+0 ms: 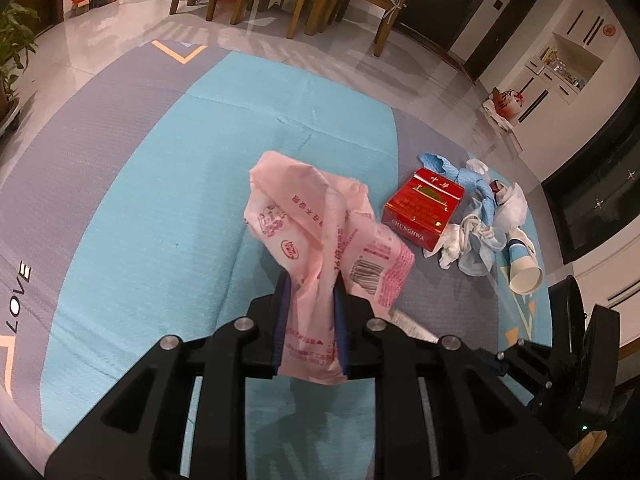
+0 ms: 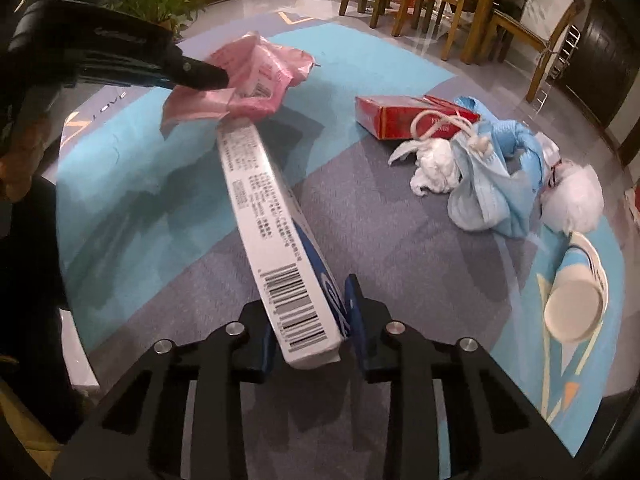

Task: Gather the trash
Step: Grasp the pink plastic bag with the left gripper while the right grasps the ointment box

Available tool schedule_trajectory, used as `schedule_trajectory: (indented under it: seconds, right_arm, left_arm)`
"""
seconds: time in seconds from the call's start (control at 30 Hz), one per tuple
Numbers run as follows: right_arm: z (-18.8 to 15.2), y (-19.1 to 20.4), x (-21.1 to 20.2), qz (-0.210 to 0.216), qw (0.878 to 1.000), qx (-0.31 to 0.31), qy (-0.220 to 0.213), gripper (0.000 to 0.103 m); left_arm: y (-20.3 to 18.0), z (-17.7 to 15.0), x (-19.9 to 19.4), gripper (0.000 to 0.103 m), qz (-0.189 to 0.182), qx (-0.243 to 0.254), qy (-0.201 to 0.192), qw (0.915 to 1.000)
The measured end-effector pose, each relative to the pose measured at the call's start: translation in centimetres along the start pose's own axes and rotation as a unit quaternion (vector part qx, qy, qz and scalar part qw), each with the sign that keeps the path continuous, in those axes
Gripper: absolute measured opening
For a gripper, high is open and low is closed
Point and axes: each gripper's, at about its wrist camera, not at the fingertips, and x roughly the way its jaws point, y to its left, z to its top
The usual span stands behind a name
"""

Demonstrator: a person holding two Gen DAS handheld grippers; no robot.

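On the rug (image 1: 132, 184), left fingers (image 1: 310, 320) pinch the pink bag (image 1: 320, 220); right fingers (image 2: 310, 332) seemingly clamp the long box (image 2: 264, 216). Widen the bag's mouth first, then slide the box in.

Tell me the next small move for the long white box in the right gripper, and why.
Probably ease the long white box forward into the pink bag. The right gripper has its jaws closed on the box's near end, its far end already meets the bag, and the left gripper holds that bag up.
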Motion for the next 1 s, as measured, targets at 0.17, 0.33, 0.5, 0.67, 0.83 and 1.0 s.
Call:
schedule_trajectory:
  seconds: [0.17, 0.33, 0.5, 0.67, 0.83, 1.0]
  right_arm:
    - [-1.5, -2.2, -2.8, 0.026, 0.996, 0.077, -0.033, 0.020]
    - [-3.1, -3.7, -5.2, 0.024, 0.989, 0.127, -0.067, 0.019]
    - [-5.5, -3.6, -9.3, 0.019, 0.979, 0.157, -0.128, 0.019]
    - [-6.8, -4.1, -13.3, 0.015, 0.967, 0.178, -0.181, 0.019]
    - [-7.9, -6.2, -16.1, -0.010, 0.954, 0.205, -0.217, 0.019]
    - [-9.2, -7.2, -18.5, -0.039, 0.942, 0.224, -0.246, 0.019]
  left_arm:
    - [0.0, 0.2, -1.0, 0.020, -0.006, -0.001, -0.026, 0.9996]
    - [-1.4, 0.0, -1.4, 0.020, -0.022, 0.021, -0.036, 0.9989]
    - [-4.1, -1.0, -2.4, 0.020, -0.042, 0.061, -0.046, 0.9962]
    - [-7.0, -2.8, -3.7, 0.020, -0.059, 0.098, -0.046, 0.9923]
    - [-10.4, -4.0, -4.9, 0.020, -0.078, 0.134, -0.044, 0.9869]
    - [-14.4, -4.7, -5.6, 0.020, -0.086, 0.172, -0.042, 0.9805]
